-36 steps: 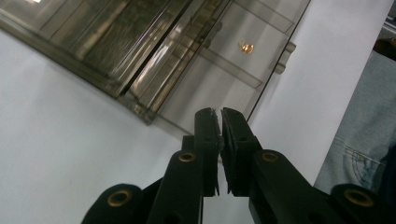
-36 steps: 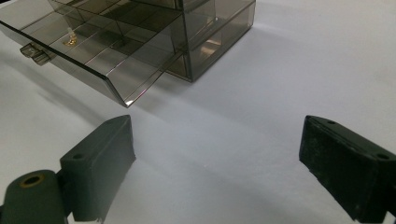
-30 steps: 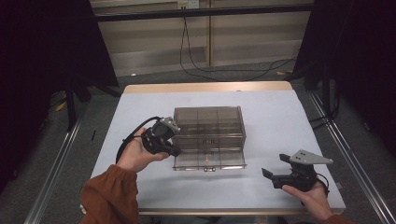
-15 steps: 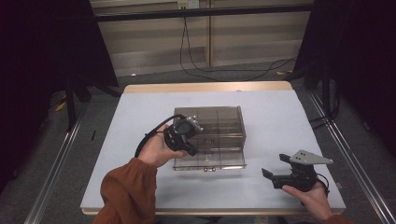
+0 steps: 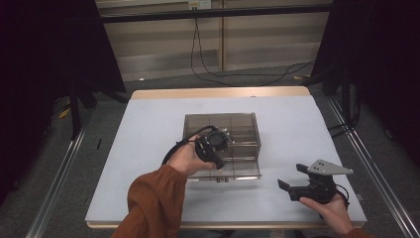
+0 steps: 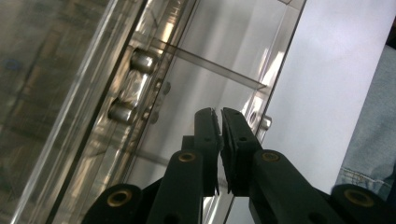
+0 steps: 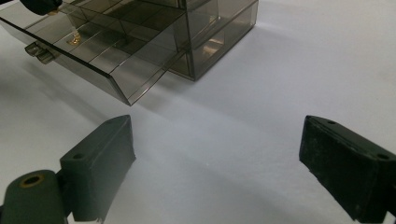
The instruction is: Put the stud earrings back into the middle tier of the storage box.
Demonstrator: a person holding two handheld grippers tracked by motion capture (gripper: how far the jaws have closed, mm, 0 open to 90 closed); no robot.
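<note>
A smoky clear drawer box [image 5: 237, 124] stands mid-table, its divided drawer [image 5: 242, 168] pulled out toward me. My left gripper [image 5: 216, 154] hangs over the drawer's left part, pointing down into it. In the left gripper view its jaws [image 6: 219, 113] are shut with only a hairline gap and nothing visible between them, above a compartment beside the drawer front's knobs [image 6: 142, 59]. My right gripper [image 5: 293, 187] rests low at the front right, apart from the box. In the right gripper view it [image 7: 217, 135] stands wide open over bare table. A small golden item [image 7: 74, 38] lies in the drawer [image 7: 107, 51].
The white tabletop [image 5: 148, 129] has free room left, right and behind the box. A wooden edge [image 5: 218, 92] bounds the far side. Cables [image 5: 223, 74] lie on the floor beyond, and metal rails [image 5: 59, 178] flank the table.
My left gripper has travelled right from beside the box's left side to above the open drawer. The right gripper has stayed put and open.
</note>
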